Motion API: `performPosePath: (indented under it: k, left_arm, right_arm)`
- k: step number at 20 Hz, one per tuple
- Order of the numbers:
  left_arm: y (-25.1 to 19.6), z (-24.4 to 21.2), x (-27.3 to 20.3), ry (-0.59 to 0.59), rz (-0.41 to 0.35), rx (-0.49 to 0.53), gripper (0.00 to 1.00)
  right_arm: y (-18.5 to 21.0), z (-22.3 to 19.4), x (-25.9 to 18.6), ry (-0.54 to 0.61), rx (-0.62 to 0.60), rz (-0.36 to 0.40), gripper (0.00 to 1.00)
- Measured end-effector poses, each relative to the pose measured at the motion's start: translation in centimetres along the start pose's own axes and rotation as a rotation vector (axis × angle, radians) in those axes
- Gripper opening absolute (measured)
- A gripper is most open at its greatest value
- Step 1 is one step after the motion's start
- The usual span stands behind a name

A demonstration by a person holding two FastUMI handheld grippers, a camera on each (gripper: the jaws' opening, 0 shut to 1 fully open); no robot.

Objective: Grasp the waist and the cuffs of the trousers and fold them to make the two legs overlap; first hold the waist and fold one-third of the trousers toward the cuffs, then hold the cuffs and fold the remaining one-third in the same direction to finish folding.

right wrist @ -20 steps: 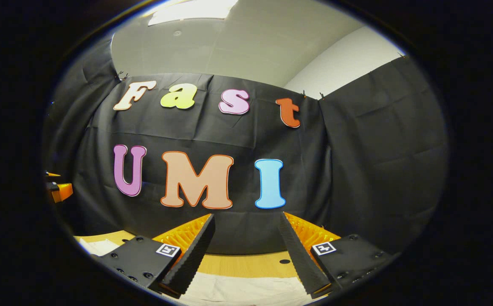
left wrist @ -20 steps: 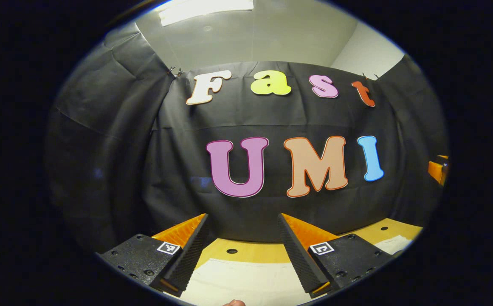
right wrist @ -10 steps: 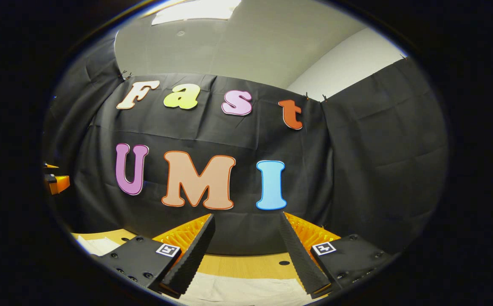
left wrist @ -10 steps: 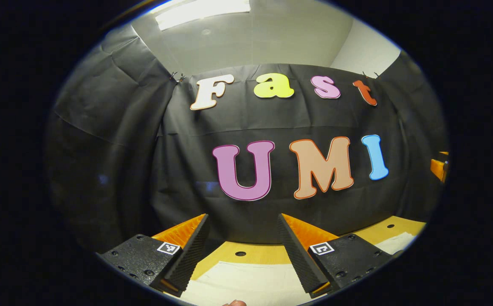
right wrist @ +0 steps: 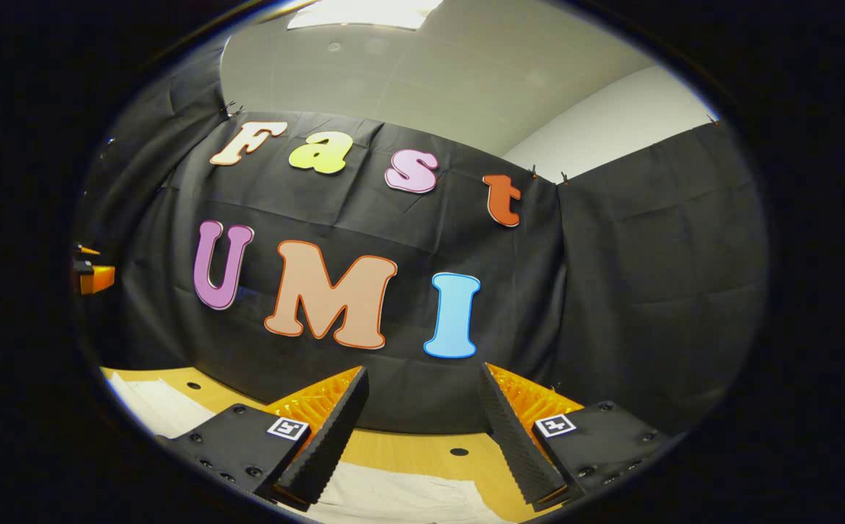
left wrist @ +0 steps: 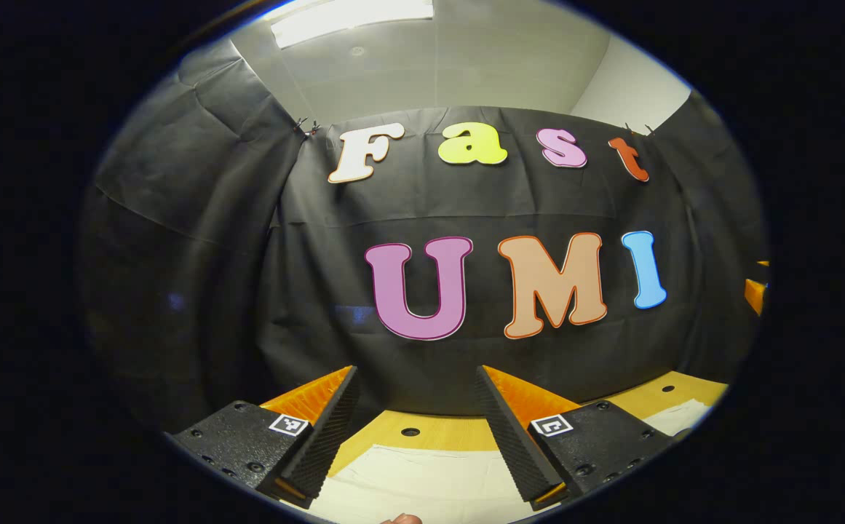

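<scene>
The pale trousers are lying flat on the wooden table, reaching toward its near edge, with what is probably more of them showing at the table's right side. Above them, the left gripper and right gripper are hovering with fingers spread apart, gripping nothing

The pale trousers lie flat on the table (fold state apparently unclear).
</scene>
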State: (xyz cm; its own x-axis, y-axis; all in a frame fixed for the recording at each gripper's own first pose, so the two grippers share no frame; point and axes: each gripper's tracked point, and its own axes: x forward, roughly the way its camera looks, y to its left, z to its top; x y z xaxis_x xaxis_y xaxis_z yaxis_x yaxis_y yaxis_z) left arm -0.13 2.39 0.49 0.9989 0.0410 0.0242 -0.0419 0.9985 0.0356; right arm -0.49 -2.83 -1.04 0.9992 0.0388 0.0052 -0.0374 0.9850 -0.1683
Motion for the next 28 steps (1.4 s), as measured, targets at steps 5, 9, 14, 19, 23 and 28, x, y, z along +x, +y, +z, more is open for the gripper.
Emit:
performPosePath:
  k: [5,9,14,19,23,28]
  left_arm:
    - [-0.1,-0.3,0.1,0.011,0.005,0.000,0.95]
    - [-0.4,-0.9,0.1,0.024,0.000,0.013,0.93]
    - [-0.6,-1.4,0.0,0.035,-0.004,0.026,0.95]
    - [-1.1,-1.6,-0.1,0.044,-0.016,0.041,0.95]
    - [-1.1,-2.3,-0.3,0.059,-0.017,0.046,0.94]
    - [-0.7,-2.9,-0.7,0.073,-0.007,0.057,0.94]
  right_arm:
    - [-1.4,-3.7,-0.7,0.066,-0.133,0.055,0.98]
    - [-2.8,-8.0,-2.0,0.136,-0.259,0.109,0.97]
    - [-3.4,-13.4,-4.8,0.219,-0.444,0.214,0.97]
    - [-2.7,-17.7,-7.3,0.282,-0.589,0.315,0.97]
    - [-2.7,-20.8,-9.0,0.317,-0.704,0.393,0.97]
    - [-2.1,-25.0,-11.3,0.377,-0.826,0.512,0.98]
